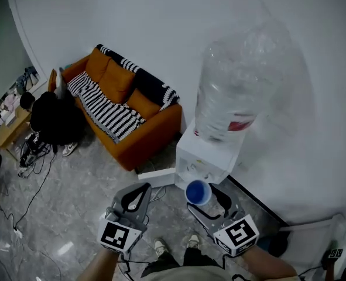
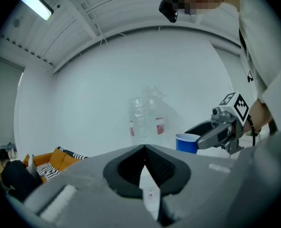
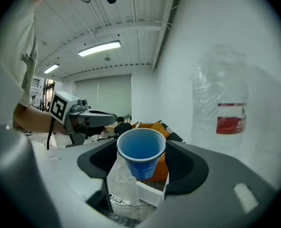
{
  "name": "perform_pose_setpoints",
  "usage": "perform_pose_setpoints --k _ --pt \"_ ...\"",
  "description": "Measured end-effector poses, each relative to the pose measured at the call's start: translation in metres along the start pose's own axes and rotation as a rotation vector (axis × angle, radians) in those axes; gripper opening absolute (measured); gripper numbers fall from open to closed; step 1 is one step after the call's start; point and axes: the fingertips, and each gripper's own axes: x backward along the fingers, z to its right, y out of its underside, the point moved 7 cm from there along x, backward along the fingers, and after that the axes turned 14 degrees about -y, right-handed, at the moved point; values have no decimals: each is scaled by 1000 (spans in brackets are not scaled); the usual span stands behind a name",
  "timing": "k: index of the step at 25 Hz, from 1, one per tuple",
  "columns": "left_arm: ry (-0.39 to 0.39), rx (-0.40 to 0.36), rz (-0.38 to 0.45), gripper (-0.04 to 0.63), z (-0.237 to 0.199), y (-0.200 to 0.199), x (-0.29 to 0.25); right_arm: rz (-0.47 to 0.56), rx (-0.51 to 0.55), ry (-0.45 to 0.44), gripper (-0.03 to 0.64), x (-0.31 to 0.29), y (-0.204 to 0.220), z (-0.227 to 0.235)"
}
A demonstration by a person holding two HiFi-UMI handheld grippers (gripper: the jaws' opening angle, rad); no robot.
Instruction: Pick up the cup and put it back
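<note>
The right gripper (image 3: 142,161) pinches the blue cup (image 3: 141,151) upright between its jaws, off the floor, so the pick-up looks done and only the putting back is left. The left gripper (image 2: 145,150) has its jaws pressed together, empty. Beyond is the water dispenser (image 1: 206,156); the cup hides its tap area.

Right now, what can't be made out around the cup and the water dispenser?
- Water dispenser, lower front: head view, hidden behind the cup and right hand-held gripper.
- Bottle label print: right gripper view, too small and blurred.
- Person beside the sofa: head view, too dark for detail.
</note>
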Motion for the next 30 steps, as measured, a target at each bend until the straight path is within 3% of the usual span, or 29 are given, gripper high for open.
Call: perform_pose_setpoints --k 10,19,30 --pt "-12 -29 17 2 23 -25 42 17 -9 -11 322 37 -29 -25" --pt "-45 -1 30 2 23 -31 43 21 -44 -8 322 38 -23 -24" --pt "-15 1 18 2 30 -33 27 25 -64 29 322 44 -20 -4"
